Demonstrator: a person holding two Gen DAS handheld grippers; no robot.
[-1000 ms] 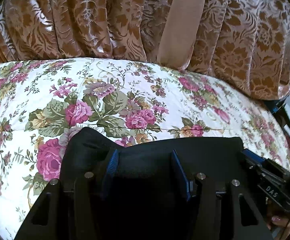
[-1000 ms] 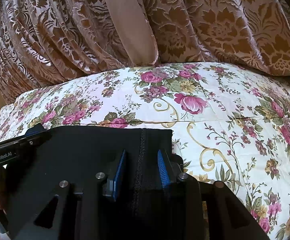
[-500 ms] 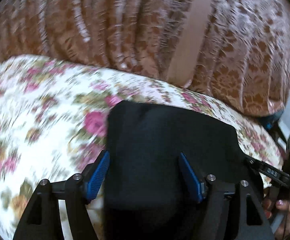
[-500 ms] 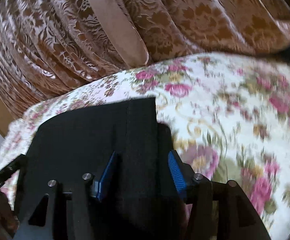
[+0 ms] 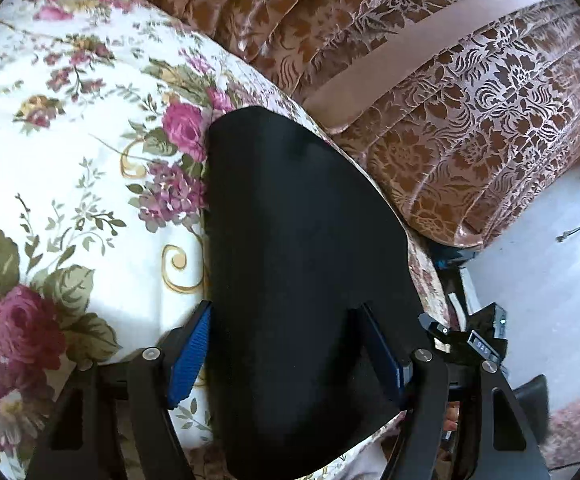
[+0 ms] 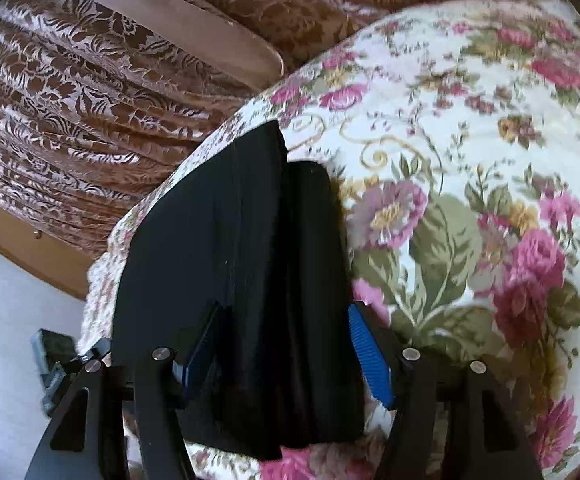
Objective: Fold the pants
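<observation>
The black pants [image 5: 302, 264] are seen lying folded on the floral bedspread [image 5: 69, 168], close to the bedspread's edge that runs along the brown patterned curtain [image 5: 470, 120]. In the left wrist view the left gripper [image 5: 290, 356] is held over the pants' near end with its blue pads [image 5: 189, 352] spread apart; one pad lies just off the pants' side edge over the bedspread, the other over the black cloth, and the cloth is not pinched. In the right wrist view the right gripper [image 6: 285, 356] is seen with its jaws opening, the pants [image 6: 233, 264] lying between the pads [image 6: 370, 356] and not pressed by them. Stacked folded edges are shown there as lengthwise ridges. Wide open bedspread [image 6: 470, 168] is left on the side of the pants away from the curtain [image 6: 89, 92]. Beyond the bedspread's edge, pale floor [image 5: 550, 304] is visible, and part of the other gripper [image 5: 474, 344] is seen there.
</observation>
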